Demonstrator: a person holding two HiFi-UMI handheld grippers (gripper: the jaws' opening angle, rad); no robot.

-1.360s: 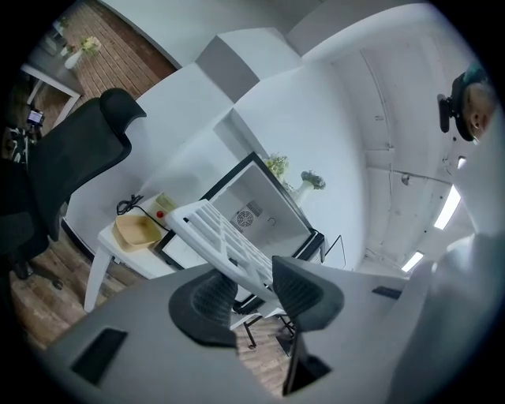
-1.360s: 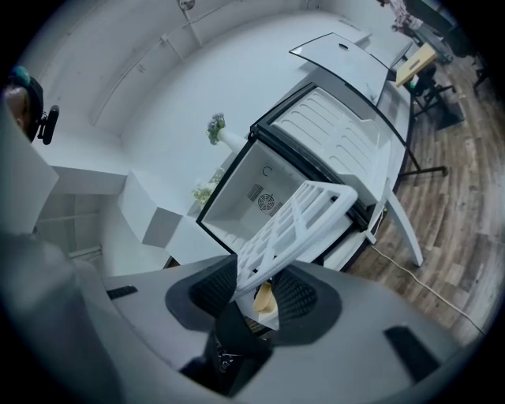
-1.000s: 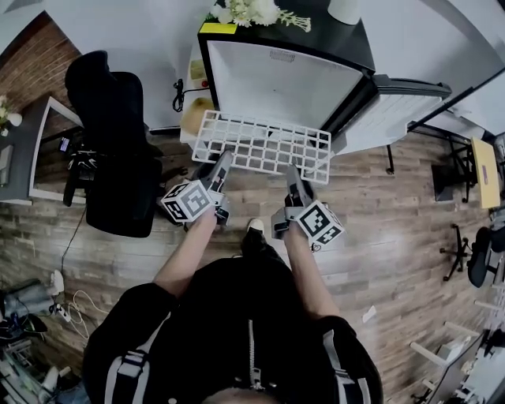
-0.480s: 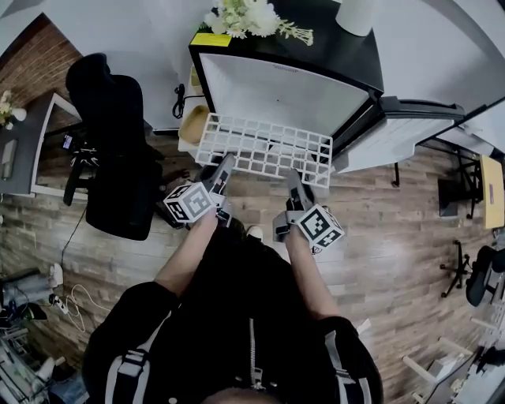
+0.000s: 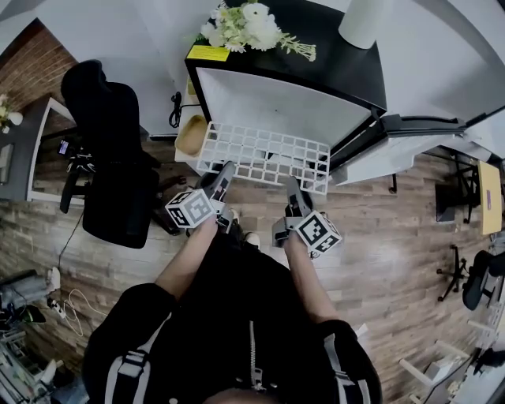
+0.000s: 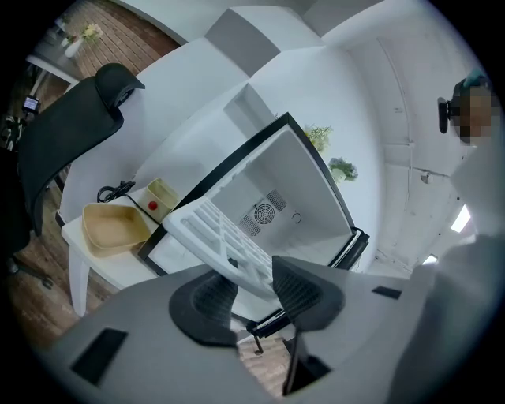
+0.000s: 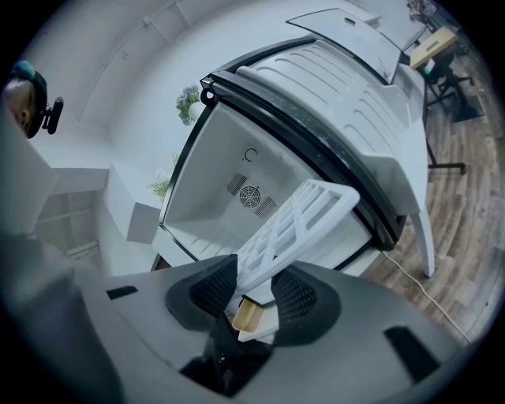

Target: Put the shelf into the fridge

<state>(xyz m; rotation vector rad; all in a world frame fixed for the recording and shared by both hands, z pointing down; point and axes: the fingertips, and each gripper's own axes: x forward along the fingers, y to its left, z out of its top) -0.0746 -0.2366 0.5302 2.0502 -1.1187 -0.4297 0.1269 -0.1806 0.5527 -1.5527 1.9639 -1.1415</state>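
A white grid shelf [image 5: 264, 155] is held flat in front of the open fridge [image 5: 280, 95], its far edge at the fridge's mouth. My left gripper [image 5: 223, 173] is shut on the shelf's near left edge and my right gripper [image 5: 293, 183] is shut on its near right edge. In the left gripper view the shelf [image 6: 217, 233] runs out from between the pads [image 6: 207, 298] toward the white cavity [image 6: 272, 189] with a round fan grille. The right gripper view shows the shelf [image 7: 296, 225] clamped between the pads [image 7: 293, 296], pointing into the fridge [image 7: 237, 189].
The fridge door [image 5: 410, 138] hangs open to the right. A beige tray [image 5: 192, 134] sits on a low white stand left of the fridge. A black office chair [image 5: 114, 150] stands to the left. Flowers [image 5: 248, 22] rest on the fridge top. The floor is wood plank.
Both grippers have carried the shelf forward, closer to the fridge opening, over the last second. Their hold on it has stayed the same.
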